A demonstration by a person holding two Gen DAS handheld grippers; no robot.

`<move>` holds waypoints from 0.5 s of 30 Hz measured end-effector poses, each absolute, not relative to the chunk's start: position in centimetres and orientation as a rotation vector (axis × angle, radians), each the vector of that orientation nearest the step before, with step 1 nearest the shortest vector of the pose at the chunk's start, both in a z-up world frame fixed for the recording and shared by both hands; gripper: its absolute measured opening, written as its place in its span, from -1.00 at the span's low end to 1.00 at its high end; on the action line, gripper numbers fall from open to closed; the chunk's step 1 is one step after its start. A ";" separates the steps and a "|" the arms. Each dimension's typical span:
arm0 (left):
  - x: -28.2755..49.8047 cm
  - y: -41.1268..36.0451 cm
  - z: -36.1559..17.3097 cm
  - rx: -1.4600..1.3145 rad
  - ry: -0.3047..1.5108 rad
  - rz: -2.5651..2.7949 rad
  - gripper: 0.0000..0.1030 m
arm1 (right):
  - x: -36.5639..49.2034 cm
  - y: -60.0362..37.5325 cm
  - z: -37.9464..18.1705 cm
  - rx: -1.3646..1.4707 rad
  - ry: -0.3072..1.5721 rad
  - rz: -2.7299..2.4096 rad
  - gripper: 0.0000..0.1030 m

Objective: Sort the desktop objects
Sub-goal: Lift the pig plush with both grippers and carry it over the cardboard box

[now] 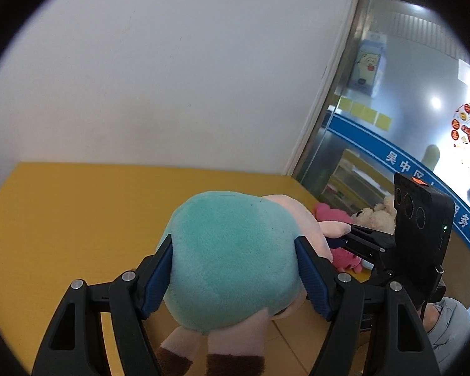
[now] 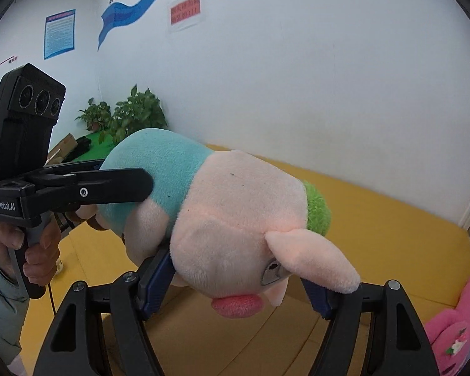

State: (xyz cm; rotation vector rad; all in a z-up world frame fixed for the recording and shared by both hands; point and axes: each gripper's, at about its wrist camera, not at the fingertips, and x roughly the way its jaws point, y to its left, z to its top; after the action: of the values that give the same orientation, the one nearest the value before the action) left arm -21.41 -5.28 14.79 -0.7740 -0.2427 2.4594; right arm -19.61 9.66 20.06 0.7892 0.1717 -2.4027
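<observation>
A plush pig [image 1: 235, 250] with a teal body, pink head and brown feet hangs in the air above the yellow table [image 1: 78, 219]. My left gripper [image 1: 235, 266] is shut on its teal body, blue pads pressed into both sides. My right gripper [image 2: 235, 279] is shut on the pig's pink head [image 2: 235, 219], around the snout and ear. The left gripper also shows in the right wrist view [image 2: 125, 185], clamped on the teal body. The right gripper also shows in the left wrist view [image 1: 360, 238], at the pig's head.
A pink plush toy [image 2: 454, 329] lies at the table's right end; it also shows in the left wrist view [image 1: 329, 216] beside a beige teddy bear [image 1: 376, 216]. White wall behind. Glass door [image 1: 407, 109] at right. Potted plants [image 2: 125, 116] stand at far left.
</observation>
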 end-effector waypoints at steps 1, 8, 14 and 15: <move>-22.1 -5.3 13.5 -0.813 -0.248 2.458 0.42 | -20.8 9.5 18.6 0.830 0.158 -2.390 0.39; -27.0 -4.7 6.0 -1.094 -0.289 2.424 0.42 | -27.1 8.3 8.4 1.047 0.065 -2.322 0.39; -28.9 -4.5 2.2 -1.301 -0.276 2.401 0.43 | -28.2 7.2 1.5 1.186 0.026 -2.270 0.40; -29.1 -4.7 2.1 -1.314 -0.284 2.399 0.45 | -28.3 6.9 1.0 1.194 0.028 -2.266 0.40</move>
State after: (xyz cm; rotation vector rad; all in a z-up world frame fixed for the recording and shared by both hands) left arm -29.13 -4.71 2.06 -1.3144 -0.2838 2.3988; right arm -28.26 6.95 1.03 1.1936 0.0278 -2.2665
